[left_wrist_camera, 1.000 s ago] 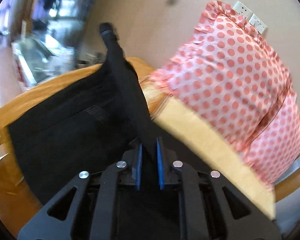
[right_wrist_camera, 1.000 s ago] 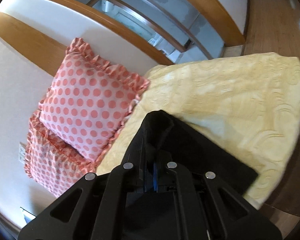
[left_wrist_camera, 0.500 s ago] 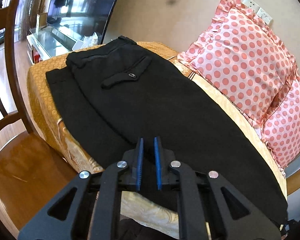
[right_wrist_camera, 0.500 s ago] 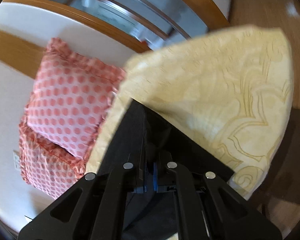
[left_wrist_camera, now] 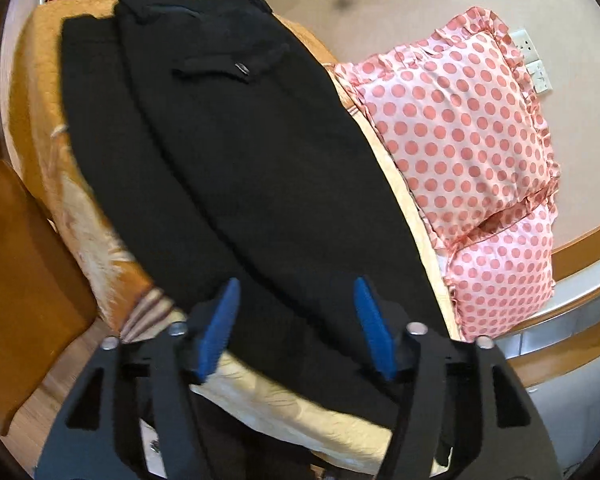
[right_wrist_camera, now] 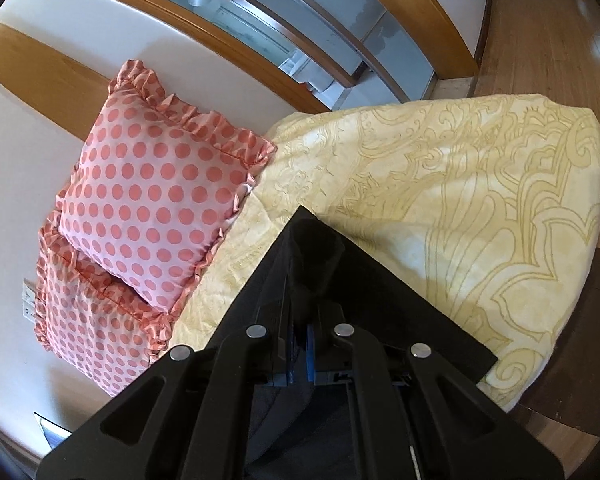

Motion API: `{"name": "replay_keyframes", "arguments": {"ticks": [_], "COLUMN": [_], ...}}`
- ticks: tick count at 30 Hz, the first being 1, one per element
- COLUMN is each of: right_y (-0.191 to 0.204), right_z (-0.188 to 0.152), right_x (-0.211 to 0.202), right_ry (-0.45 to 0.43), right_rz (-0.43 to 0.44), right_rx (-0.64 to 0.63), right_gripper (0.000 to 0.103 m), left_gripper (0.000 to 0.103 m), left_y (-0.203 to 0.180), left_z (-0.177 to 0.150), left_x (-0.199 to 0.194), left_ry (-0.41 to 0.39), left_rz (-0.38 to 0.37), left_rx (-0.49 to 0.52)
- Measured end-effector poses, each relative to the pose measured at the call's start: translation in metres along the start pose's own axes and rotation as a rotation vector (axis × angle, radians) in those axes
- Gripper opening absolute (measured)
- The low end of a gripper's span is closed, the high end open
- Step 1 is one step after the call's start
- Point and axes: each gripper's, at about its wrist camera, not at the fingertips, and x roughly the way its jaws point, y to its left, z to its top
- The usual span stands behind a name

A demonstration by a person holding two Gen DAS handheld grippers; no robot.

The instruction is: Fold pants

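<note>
Black pants (left_wrist_camera: 236,152) lie flat on a yellow patterned bedspread (left_wrist_camera: 100,240), folded lengthwise with one leg on the other and a back pocket facing up. My left gripper (left_wrist_camera: 294,330) is open just above the cloth near the leg end, holding nothing. In the right wrist view my right gripper (right_wrist_camera: 300,354) is shut on the pants (right_wrist_camera: 360,284) at the leg hems, which rest on the bedspread (right_wrist_camera: 460,200).
Two pink polka-dot pillows (left_wrist_camera: 468,152) lean against the wall beside the pants; they also show in the right wrist view (right_wrist_camera: 156,200). A wooden chair (left_wrist_camera: 16,280) stands at the bed's left edge. Wooden floor (right_wrist_camera: 540,32) lies beyond the bed.
My left gripper laid the pants down flat and then opened, letting go of the cloth. My right gripper stayed shut on the leg end and lowered it onto the bedspread.
</note>
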Motion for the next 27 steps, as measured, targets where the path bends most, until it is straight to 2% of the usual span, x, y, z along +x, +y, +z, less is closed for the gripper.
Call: {"name": "replay_keyframes", "arguments": {"ticks": [4, 6, 7, 8, 10, 13, 14, 15, 17, 19, 21, 24, 27], "right_y": [-0.004, -0.005, -0.005, -0.005, -0.005, -0.005, -0.006, -0.006, -0.002, 0.002, 0.0, -0.019, -0.037], "right_z": [0.0, 0.0, 0.0, 0.0, 0.001, 0.0, 0.001, 0.001, 0.003, 0.005, 0.006, 0.002, -0.005], "right_x": [0.0, 0.0, 0.0, 0.0, 0.001, 0.003, 0.004, 0.007, 0.005, -0.008, -0.018, -0.007, 0.001], "right_ry": [0.0, -0.001, -0.002, -0.003, -0.003, 0.002, 0.006, 0.013, 0.01, -0.024, -0.038, 0.028, 0.052], "right_rz": [0.001, 0.002, 0.004, 0.006, 0.008, 0.003, -0.001, -0.009, 0.003, 0.034, 0.011, -0.075, -0.076], "right_rx": [0.008, 0.005, 0.002, 0.001, -0.002, -0.001, -0.001, -0.004, -0.017, -0.035, -0.049, -0.011, 0.049], "right_gripper": [0.005, 0.005, 0.004, 0.005, 0.005, 0.005, 0.005, 0.005, 0.004, 0.004, 0.004, 0.005, 0.004], "left_gripper": [0.063, 0.051, 0.037, 0.029, 0.025, 0.025, 0.021, 0.014, 0.004, 0.004, 0.004, 0.004, 0.006], "left_y": [-0.006, -0.003, 0.0, 0.004, 0.014, 0.026, 0.03, 0.032, 0.031, 0.024, 0.024, 0.039, 0.052], "left_z": [0.007, 0.014, 0.018, 0.022, 0.035, 0.053, 0.058, 0.063, 0.062, 0.053, 0.042, 0.034, 0.03], "left_x": [0.011, 0.016, 0.018, 0.018, 0.013, -0.001, -0.003, -0.004, -0.007, -0.018, -0.034, -0.041, -0.04], "left_ry": [0.007, -0.003, -0.011, -0.023, -0.083, -0.193, -0.218, -0.23, -0.228, -0.251, -0.262, -0.243, -0.223], "left_rz": [-0.014, -0.012, 0.011, 0.025, 0.06, 0.127, 0.145, 0.175, 0.176, 0.186, 0.177, 0.205, 0.201], "left_rx": [-0.018, -0.03, -0.036, -0.05, -0.071, -0.09, -0.088, -0.074, -0.048, 0.013, 0.049, 0.036, 0.029]}}
